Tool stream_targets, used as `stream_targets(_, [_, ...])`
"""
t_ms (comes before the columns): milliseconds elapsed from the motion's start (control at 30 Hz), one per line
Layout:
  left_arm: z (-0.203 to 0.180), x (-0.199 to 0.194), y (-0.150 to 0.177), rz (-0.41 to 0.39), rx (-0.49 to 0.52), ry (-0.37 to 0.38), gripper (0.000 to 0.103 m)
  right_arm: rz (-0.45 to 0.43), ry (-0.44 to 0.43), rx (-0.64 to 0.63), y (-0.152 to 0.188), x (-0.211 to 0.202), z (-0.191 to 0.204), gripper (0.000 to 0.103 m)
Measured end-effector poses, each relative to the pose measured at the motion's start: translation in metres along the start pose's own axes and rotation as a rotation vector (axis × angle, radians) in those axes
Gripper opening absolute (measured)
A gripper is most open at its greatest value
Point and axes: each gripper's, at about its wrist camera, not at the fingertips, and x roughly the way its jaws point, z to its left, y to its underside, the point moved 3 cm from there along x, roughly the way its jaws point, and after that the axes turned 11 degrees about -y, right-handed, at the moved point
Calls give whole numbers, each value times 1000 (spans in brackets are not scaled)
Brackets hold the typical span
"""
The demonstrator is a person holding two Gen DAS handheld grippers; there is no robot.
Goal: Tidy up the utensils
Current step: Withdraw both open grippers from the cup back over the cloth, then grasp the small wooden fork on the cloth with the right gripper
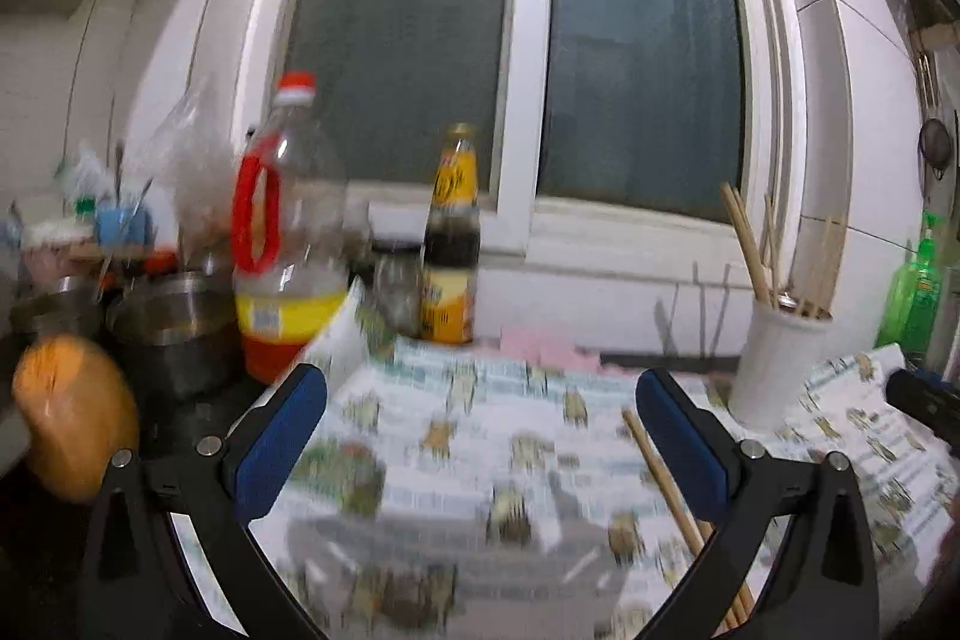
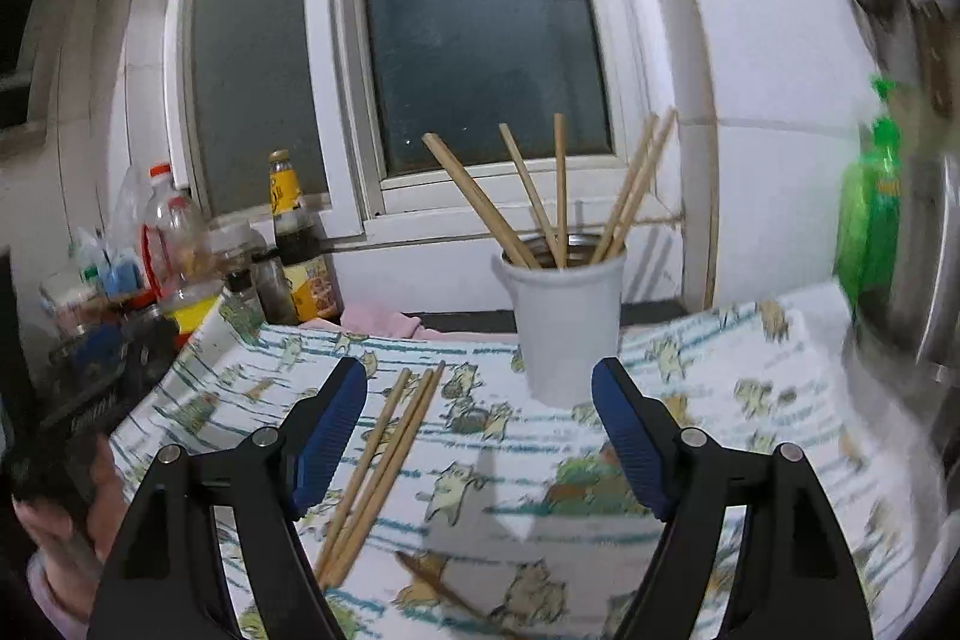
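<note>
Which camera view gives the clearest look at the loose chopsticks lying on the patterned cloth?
The right wrist view. There the loose chopsticks lie sharp and nearly full length on the cloth, just inside the left finger of the open right tongs. The left wrist view is blurred; its own right finger partly hides them.

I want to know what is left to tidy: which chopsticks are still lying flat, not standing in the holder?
The loose chopsticks on the patterned cloth, just inside the right gripper's left finger. The others stand upright in the white holder.
</note>
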Motion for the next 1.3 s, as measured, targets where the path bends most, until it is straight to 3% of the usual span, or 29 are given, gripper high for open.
stream_targets(67, [3, -10, 17, 32, -7, 9, 103, 49, -13, 31, 5, 6, -6, 79])
stream_targets(200, [4, -28, 46, 29, -8, 13, 103, 59, -15, 121, 24, -8, -33, 79])
stream_targets(333, [4, -38, 69, -15, -29, -132, 103, 75, -66, 72, 43, -19, -40, 78])
stream_targets(467, [1, -42, 81, 12, -55, -24, 103, 121, -63, -50, 70, -22, -28, 74])
stream_targets(633, [-7, -52, 85, -5, -31, -21, 103, 173, -36, -47, 102, -19, -38, 65])
stream_targets(867, [-15, -62, 91, 12, -33, 3, 103, 187, -60, -120, 110, -22, -25, 42])
stream_targets(1033, [-15, -65, 91, 20, -40, 9, 103, 222, -160, -170, 116, -22, 4, 37])
stream_targets(1200, [-12, -69, 90, 2, -36, 4, 103, 245, -163, -236, 120, -16, 26, 35])
stream_targets(1300, [-11, -72, 88, -5, -41, 6, 103, 253, -170, -239, 119, -11, 31, 26])
